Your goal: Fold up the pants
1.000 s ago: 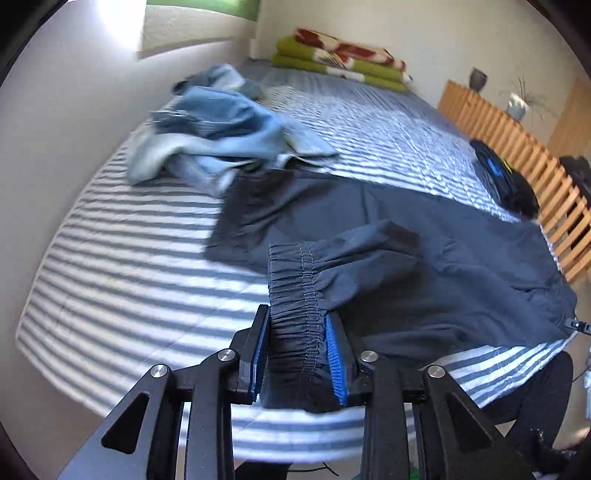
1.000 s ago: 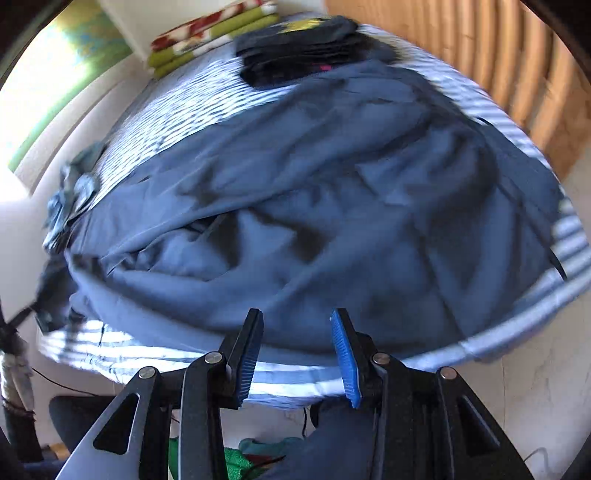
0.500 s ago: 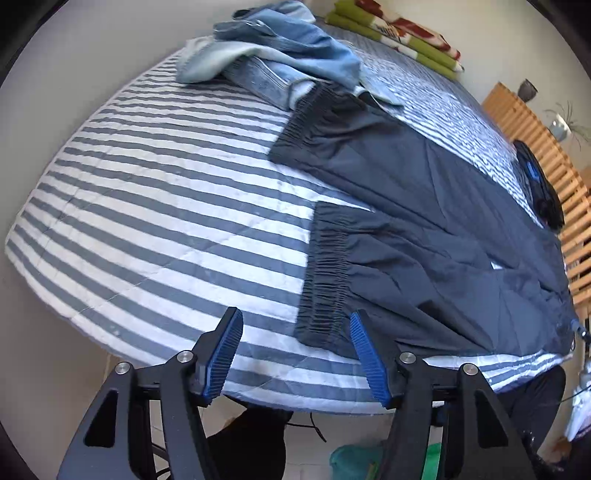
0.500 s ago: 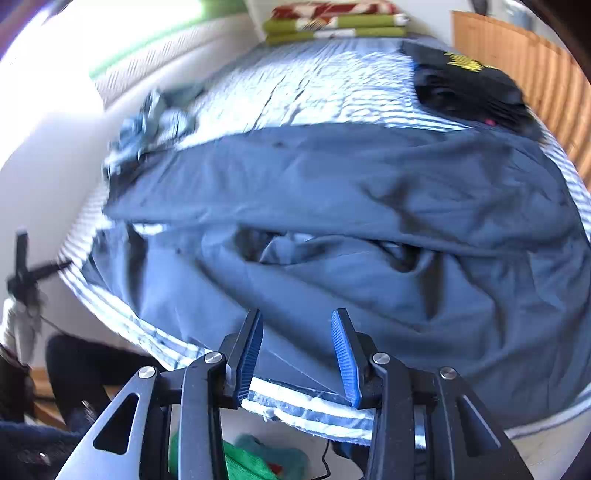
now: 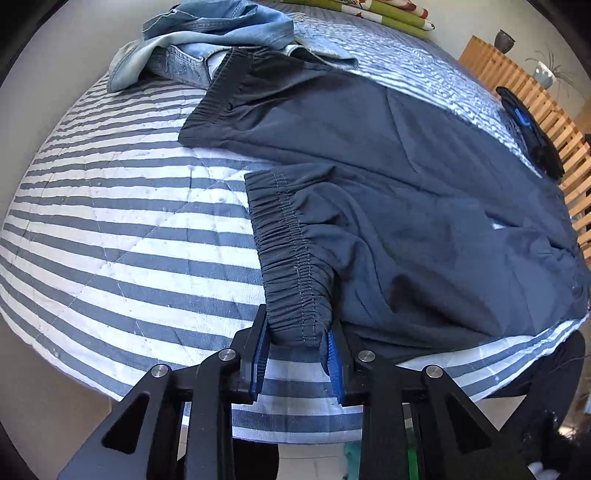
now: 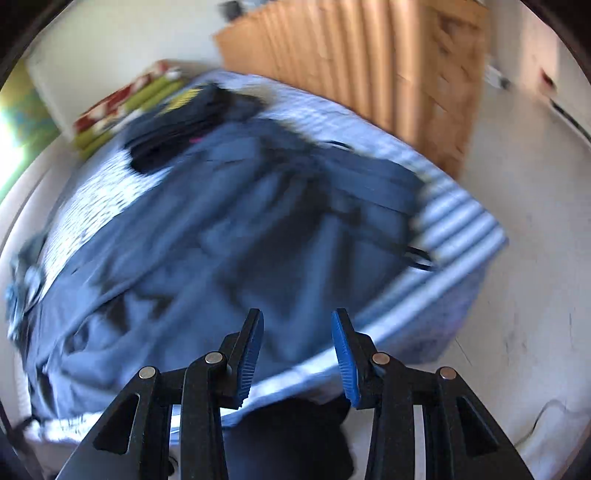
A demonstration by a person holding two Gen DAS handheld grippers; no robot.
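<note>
Left gripper (image 5: 297,341) fingers just closed, clamping pants (image 5: 388,206) cuff at near bed (image 5: 122,236) edge. Right gripper (image 6: 297,345) fingers released, above pants; blurred.

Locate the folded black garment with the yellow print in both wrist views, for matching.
Left wrist: black garment far right, beside the wooden slat frame.
Right wrist: black garment upper left, blurred, just past the dark pants.
Shared landmark: the red and green folded blankets.
</note>
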